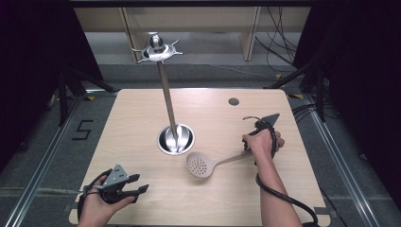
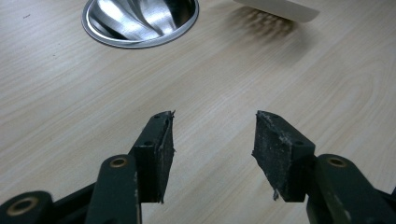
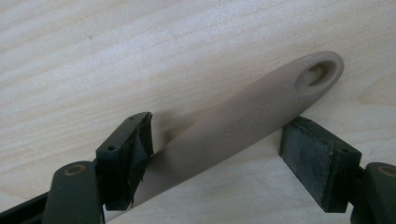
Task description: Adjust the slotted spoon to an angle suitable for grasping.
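A beige slotted spoon [image 1: 202, 165] is seen lying on the desk [image 1: 142, 123] at lower centre, its handle straddled but not yet clamped by the open right hand-held gripper [image 3: 217, 154], while the left hand-held gripper [image 1: 135, 185] is held open and empty at lower left.

Floor [image 1: 56, 142] left of table: black marking reading "5" [image 1: 83, 129]. Skimmer handle [image 3: 252, 116], right gripper view: embossed lettering, too faint to read.
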